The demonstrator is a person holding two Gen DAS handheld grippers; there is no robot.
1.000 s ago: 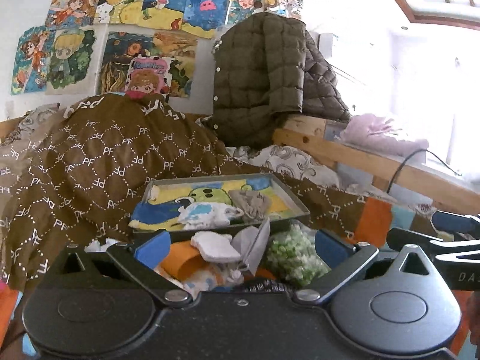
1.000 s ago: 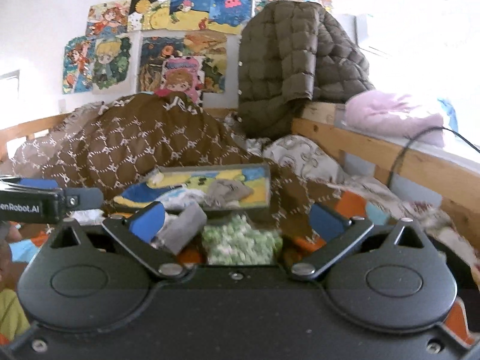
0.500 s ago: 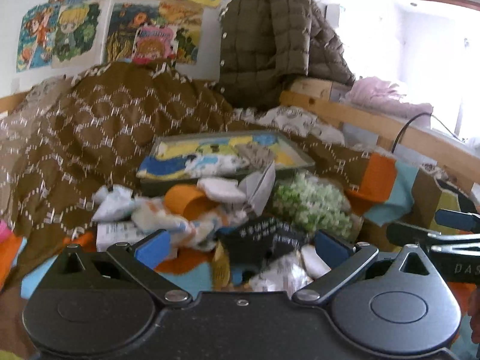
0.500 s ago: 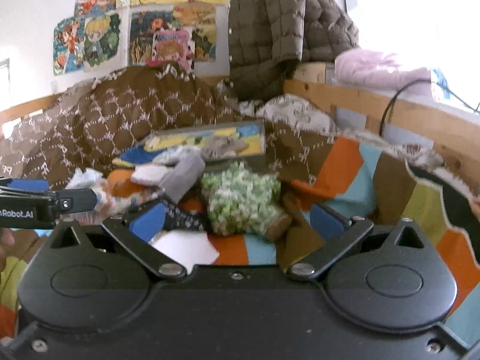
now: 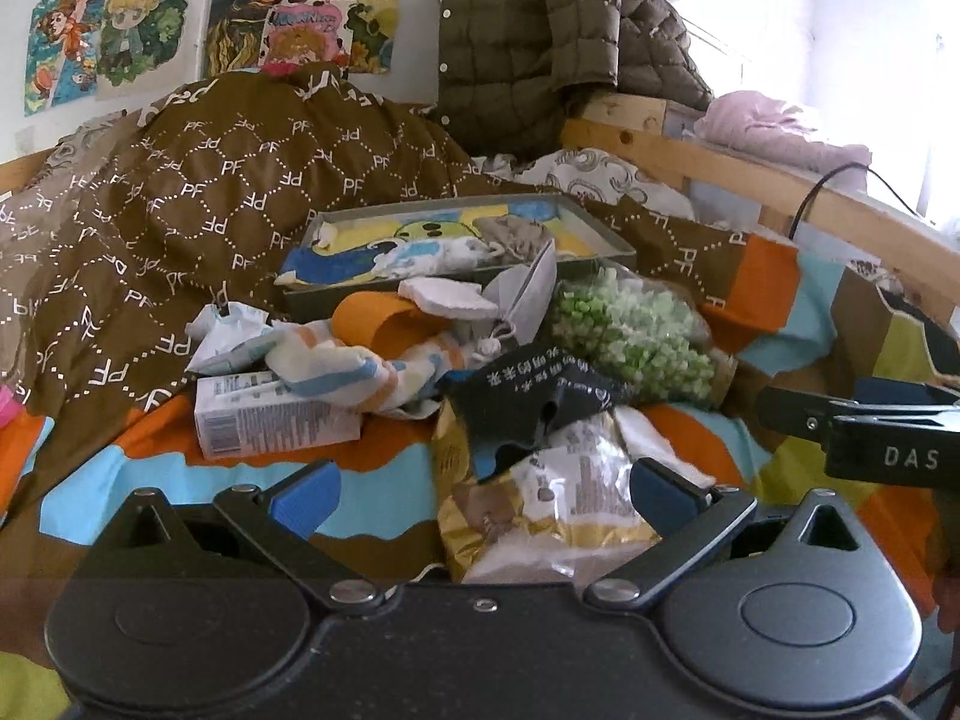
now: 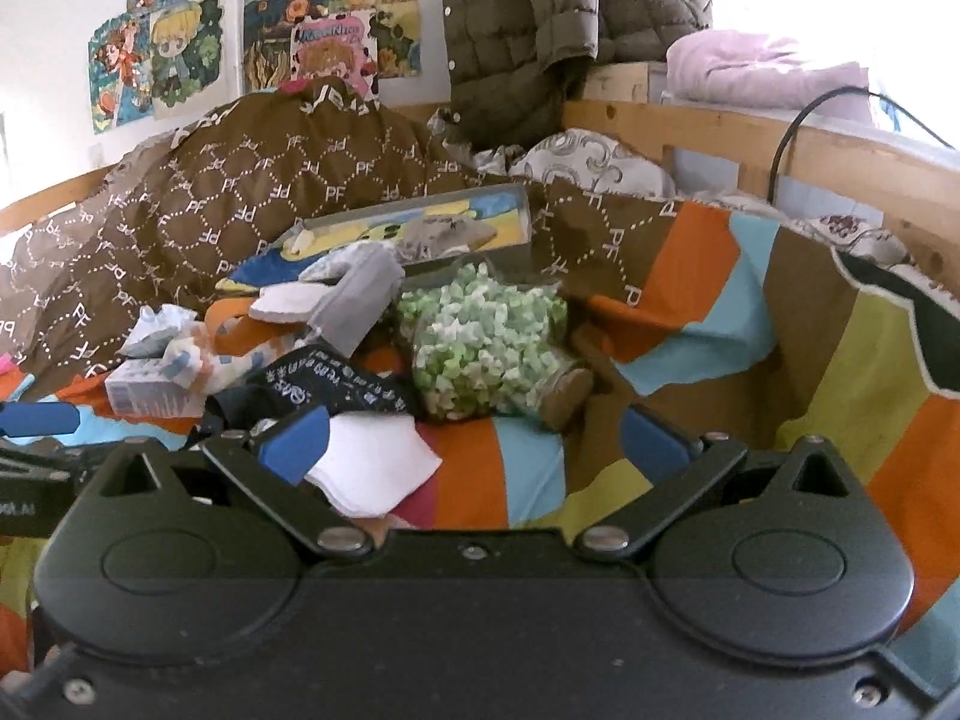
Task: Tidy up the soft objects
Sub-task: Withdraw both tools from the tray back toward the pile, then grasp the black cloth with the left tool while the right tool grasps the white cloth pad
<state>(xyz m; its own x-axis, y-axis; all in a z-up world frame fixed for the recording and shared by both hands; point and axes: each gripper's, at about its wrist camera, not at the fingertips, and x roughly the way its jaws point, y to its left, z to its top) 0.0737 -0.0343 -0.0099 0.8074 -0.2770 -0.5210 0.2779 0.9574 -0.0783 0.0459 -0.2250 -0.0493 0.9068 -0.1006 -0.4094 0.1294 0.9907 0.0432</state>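
A pile of soft things lies on a colourful bedspread [image 5: 384,492]: a striped sock [image 5: 336,369], an orange cloth [image 5: 378,318], a white pad [image 5: 447,294], a grey sock [image 6: 360,300] and a black printed pouch [image 5: 534,390]. A jar of green and white bits [image 6: 486,342] lies on its side. A shallow tray [image 5: 600,237] behind them holds several small garments. My left gripper [image 5: 480,489] is open, above a gold snack bag [image 5: 558,510]. My right gripper [image 6: 474,438] is open, short of the jar, with a white cloth [image 6: 372,468] by its left finger.
A small white carton [image 5: 270,417] and crumpled tissue [image 5: 228,336] lie left of the pile. A brown patterned duvet [image 5: 210,198] is heaped behind. A wooden bed rail [image 6: 780,144] runs along the right, with a quilted jacket [image 5: 540,42] hanging at the back.
Both grippers have drawn back and tilted down, so more of the bedspread and pile shows. The snack bag, pouch and carton have come into the left view. Both stayed open.
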